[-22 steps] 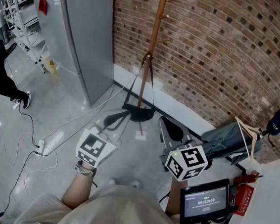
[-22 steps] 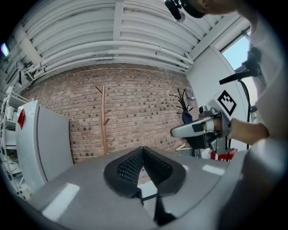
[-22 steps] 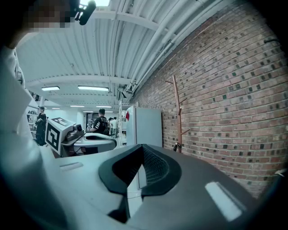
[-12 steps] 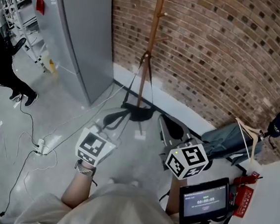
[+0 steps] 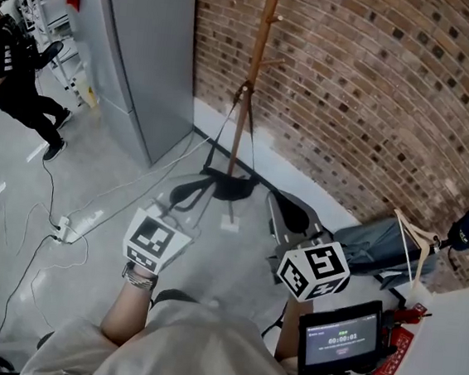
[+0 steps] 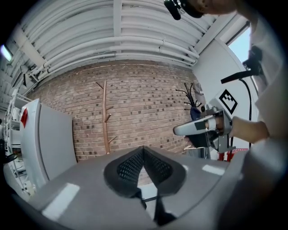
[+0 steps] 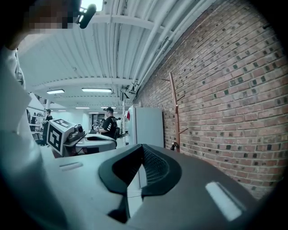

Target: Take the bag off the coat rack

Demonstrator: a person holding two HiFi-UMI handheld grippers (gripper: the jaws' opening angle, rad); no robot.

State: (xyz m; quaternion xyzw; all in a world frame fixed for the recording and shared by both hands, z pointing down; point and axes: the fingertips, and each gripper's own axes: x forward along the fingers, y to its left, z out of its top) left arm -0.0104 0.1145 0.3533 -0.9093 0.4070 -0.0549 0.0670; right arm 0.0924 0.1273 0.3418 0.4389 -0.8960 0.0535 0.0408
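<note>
Approach step: left gripper (image 6: 143,157) and right gripper (image 7: 142,155) were both closed, empty, well short of the bag (image 5: 230,189) on the coat rack (image 5: 249,84); next likely needed moving in and opening on its strap.

Pale grey shirt (image 5: 200,358); dark wristband (image 5: 139,278) just behind the left gripper (image 6: 144,150) marker cube (image 5: 155,241). Both it and the right gripper (image 7: 142,150): grey shells, black ribbed pads (image 6: 130,166), black-and-white cubes.

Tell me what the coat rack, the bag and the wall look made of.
Coat rack: wood, going by the reddish-brown pole and pegs with a smooth finish.
Bag: probably black fabric; it sags limply from thin straps.
Wall: matte red brick with pale mortar lines.
</note>
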